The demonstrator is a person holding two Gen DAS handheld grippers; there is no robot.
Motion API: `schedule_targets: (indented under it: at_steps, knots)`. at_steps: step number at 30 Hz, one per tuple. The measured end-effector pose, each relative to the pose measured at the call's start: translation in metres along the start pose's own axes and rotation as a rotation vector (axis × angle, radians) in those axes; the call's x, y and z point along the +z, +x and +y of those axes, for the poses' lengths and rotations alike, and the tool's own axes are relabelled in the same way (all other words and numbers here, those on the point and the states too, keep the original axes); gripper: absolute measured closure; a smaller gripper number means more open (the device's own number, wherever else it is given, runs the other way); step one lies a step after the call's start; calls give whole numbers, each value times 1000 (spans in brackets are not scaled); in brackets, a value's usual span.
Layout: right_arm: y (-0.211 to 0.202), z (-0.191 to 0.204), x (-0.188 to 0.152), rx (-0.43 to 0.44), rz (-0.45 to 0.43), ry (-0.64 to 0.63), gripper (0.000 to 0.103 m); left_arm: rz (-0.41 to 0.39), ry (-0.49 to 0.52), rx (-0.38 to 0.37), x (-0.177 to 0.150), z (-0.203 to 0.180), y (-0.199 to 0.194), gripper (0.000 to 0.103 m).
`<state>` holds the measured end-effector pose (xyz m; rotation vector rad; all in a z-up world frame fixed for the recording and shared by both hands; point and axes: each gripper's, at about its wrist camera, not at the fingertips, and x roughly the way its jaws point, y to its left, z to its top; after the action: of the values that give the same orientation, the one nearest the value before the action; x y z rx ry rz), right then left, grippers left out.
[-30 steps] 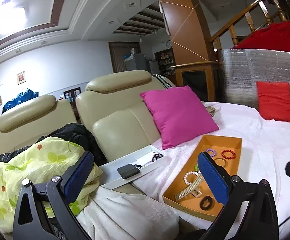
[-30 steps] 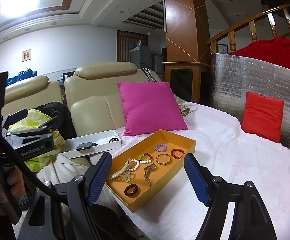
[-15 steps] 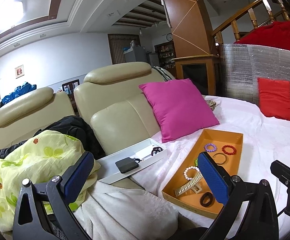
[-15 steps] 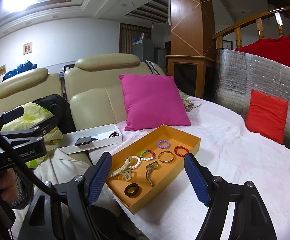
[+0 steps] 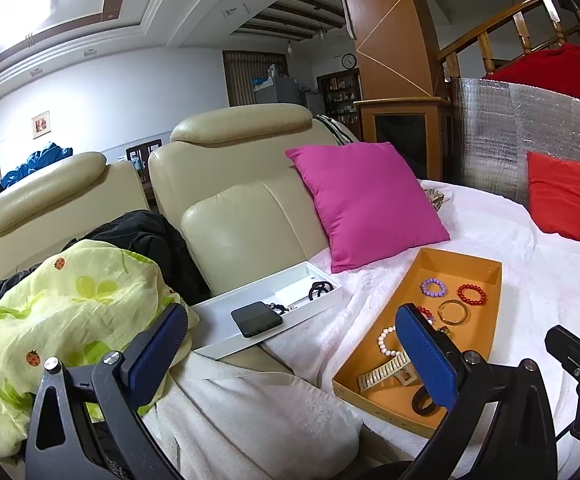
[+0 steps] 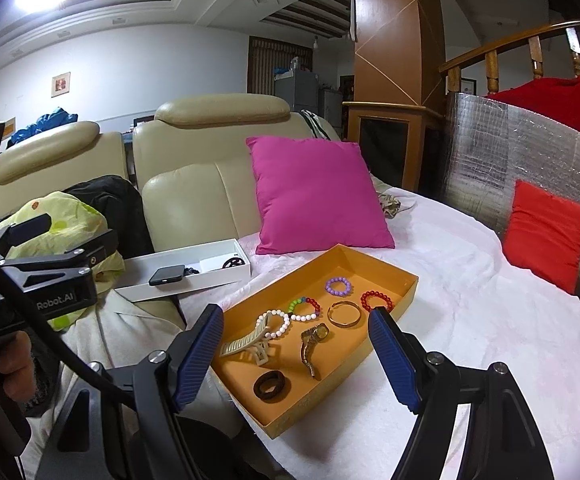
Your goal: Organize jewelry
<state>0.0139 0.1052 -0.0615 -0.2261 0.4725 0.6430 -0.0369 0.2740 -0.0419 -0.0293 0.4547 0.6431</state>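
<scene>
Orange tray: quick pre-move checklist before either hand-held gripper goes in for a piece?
1. Right hand-held gripper open, nothing held: ok.
2. Left hand-held gripper open, nothing held: ok.
3. Orange tray flat on the white cover, whole inside visible in the right view: ok.
4. Pieces apart enough for a single pick: purple bracelet, red bracelet and black ring ok; white bracelet touches the hair claw, not ok.
5. White box ready as destination: phone lies across it, not ok.
6. Free compartment in the box: cannot tell.
</scene>
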Motion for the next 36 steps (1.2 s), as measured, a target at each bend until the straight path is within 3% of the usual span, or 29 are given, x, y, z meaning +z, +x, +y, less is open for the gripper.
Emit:
schedule_targets:
  at_steps: [27, 36]
  knots:
    - [44, -3, 1, 26, 44, 15, 25, 67, 4, 19, 1, 0, 46, 0]
    - [51, -10, 1, 32, 45, 28, 25, 51, 29, -1, 3, -14, 46, 0]
